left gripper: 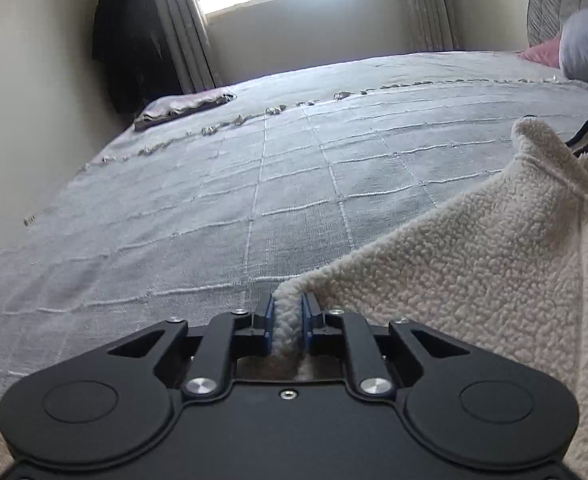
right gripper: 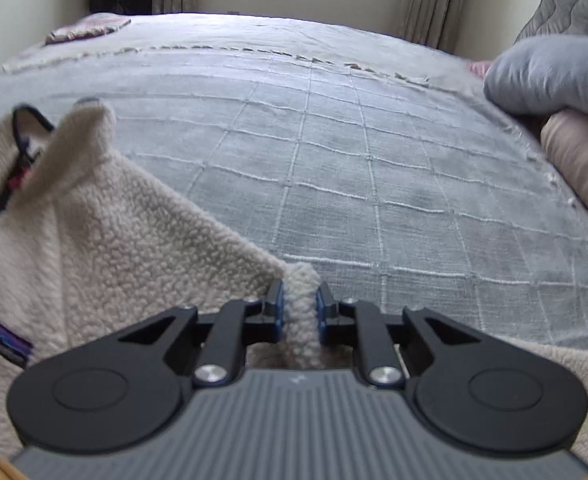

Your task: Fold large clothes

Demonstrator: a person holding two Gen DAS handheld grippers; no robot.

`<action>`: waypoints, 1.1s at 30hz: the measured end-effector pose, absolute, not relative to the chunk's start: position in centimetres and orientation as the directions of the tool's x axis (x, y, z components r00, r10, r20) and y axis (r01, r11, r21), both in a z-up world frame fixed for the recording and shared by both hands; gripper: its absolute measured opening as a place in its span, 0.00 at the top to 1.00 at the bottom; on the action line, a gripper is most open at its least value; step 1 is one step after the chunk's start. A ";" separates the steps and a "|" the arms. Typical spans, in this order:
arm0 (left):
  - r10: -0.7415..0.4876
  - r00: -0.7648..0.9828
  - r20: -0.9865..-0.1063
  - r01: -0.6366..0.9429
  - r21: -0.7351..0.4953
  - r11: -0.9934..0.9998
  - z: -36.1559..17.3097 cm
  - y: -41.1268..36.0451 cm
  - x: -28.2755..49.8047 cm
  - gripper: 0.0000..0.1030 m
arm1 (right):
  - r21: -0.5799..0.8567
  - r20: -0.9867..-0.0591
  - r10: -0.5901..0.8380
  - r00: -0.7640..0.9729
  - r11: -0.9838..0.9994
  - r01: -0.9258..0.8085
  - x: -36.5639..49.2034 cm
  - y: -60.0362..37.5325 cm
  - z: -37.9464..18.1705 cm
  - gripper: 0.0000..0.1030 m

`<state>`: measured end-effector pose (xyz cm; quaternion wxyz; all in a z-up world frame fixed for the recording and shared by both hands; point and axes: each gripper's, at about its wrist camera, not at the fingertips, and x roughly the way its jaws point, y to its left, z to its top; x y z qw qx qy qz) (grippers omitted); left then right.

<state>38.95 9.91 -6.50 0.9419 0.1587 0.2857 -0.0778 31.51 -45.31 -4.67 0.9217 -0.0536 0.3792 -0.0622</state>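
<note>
On the grey bedspread, your left gripper and right gripper each pinch a corner of the fleece jacket spread between them; it's thick, soft, floppy, so grip seams.

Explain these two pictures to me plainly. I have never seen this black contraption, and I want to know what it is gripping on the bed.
Each picture comes from a camera on a hand-held gripper, looking forward along its two fingers; a person carries one per hand. The left gripper is shut on a corner of a cream fleece jacket, seen from the left wrist. The right gripper pinches another corner of the same jacket. It lies on a grey checked bedspread. Farther off are a folded garment and pillows.
</note>
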 end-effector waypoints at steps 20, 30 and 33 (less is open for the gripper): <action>-0.361 0.683 -0.635 0.382 -0.111 0.918 -0.1 2.7 28.1 0.05 | -0.227 -0.531 -0.489 0.692 0.869 0.440 17.6 -55.7 6.8 0.05; -0.364 0.644 -0.673 0.350 -0.164 0.922 -1.2 0.8 24.7 0.04 | -0.186 -0.524 -0.716 0.461 0.624 0.759 13.7 -67.5 8.1 0.04; -0.355 0.634 -0.687 0.336 -0.169 0.926 -1.7 0.8 24.2 0.04 | -0.114 -0.569 -0.680 0.462 0.622 0.775 14.0 -69.8 7.0 0.13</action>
